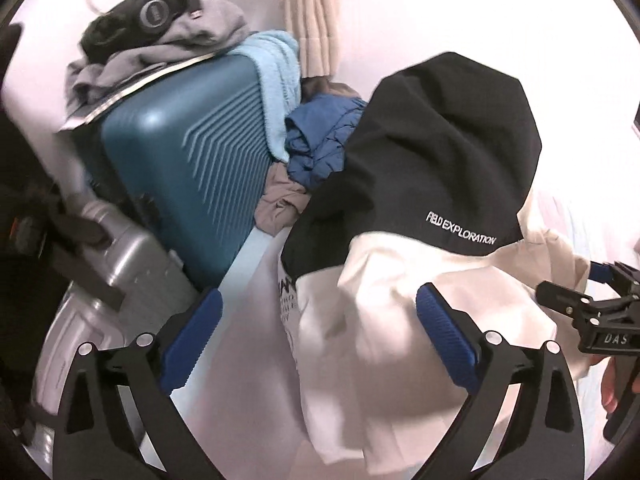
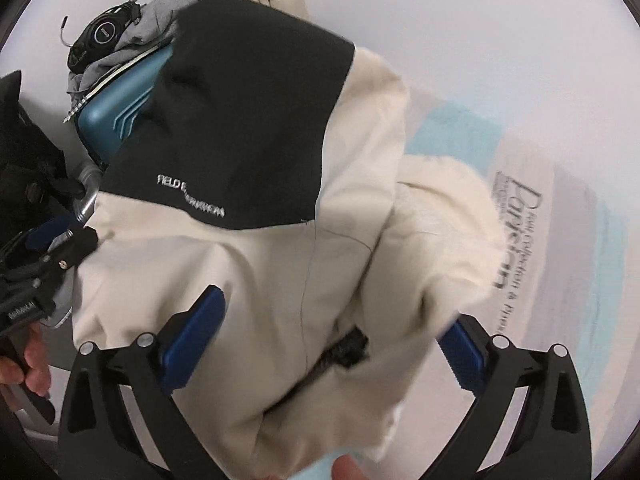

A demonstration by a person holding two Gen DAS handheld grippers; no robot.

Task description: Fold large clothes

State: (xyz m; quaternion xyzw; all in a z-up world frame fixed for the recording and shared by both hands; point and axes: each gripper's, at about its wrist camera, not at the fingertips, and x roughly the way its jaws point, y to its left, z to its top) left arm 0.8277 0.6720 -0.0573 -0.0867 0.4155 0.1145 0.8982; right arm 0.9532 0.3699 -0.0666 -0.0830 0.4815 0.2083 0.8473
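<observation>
Both claws, left [image 1: 318, 336] and right [image 2: 332, 346], spread open, cream-and-black jacket [image 2: 280, 240] apparently bunched between their fingers.

The left gripper [image 1: 318, 338] is being held with jaws spread wide apart; the right gripper [image 2: 328, 338] is likewise being held wide, fingers [image 2: 192, 340] parted.

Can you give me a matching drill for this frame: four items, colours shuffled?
Items:
1. jacket hood
2. upright suitcase
3. towel
4. puffer

Colours:
A. teal
B. royal blue
C. black
D. light blue

Pairs: 1-C, 2-A, 3-D, 4-B
</observation>
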